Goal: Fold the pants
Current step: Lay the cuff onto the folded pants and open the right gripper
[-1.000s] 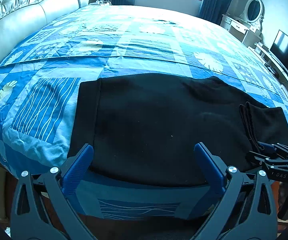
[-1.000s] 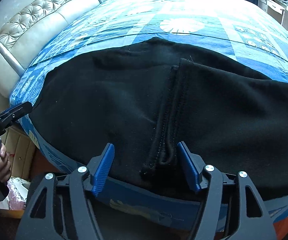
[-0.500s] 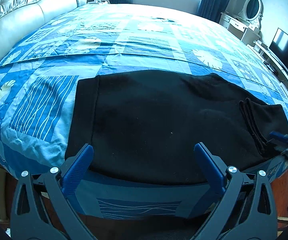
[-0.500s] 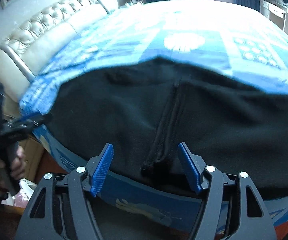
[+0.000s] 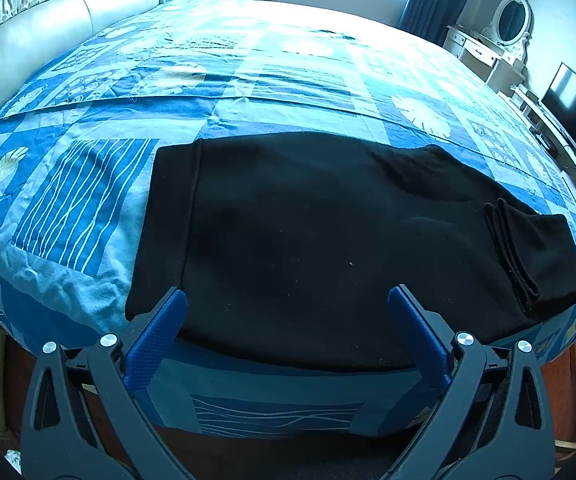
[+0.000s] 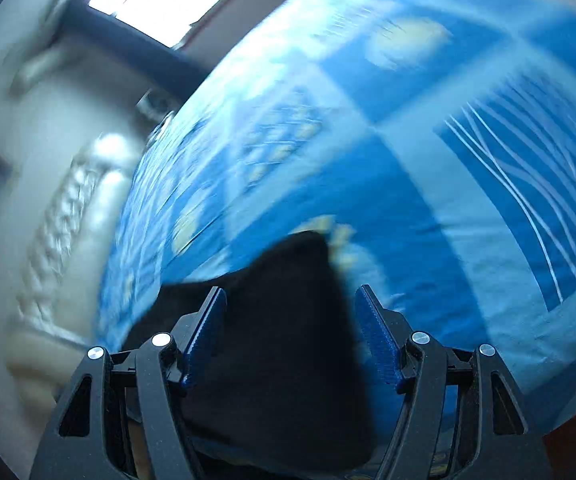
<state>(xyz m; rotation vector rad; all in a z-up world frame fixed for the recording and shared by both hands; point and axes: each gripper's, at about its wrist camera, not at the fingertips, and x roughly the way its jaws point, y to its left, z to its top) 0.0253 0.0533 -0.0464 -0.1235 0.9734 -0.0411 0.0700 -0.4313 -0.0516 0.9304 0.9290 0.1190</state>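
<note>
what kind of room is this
Most likely a bedroom in a home. The black pants lie on a wide bed with a blue patterned cover and a tufted pale headboard. A white dressing table with an oval mirror stands by the far wall.

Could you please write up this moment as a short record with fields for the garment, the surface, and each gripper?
garment: black fabric pants, lying flat, hem end folded over at the right
surface: blue patchwork bedspread on a bed
left gripper: open, blue fingers over the near edge of the pants, nothing gripped
right gripper: open, view blurred, dark cloth between the fingers but not pressed
fold status: not finished
</note>
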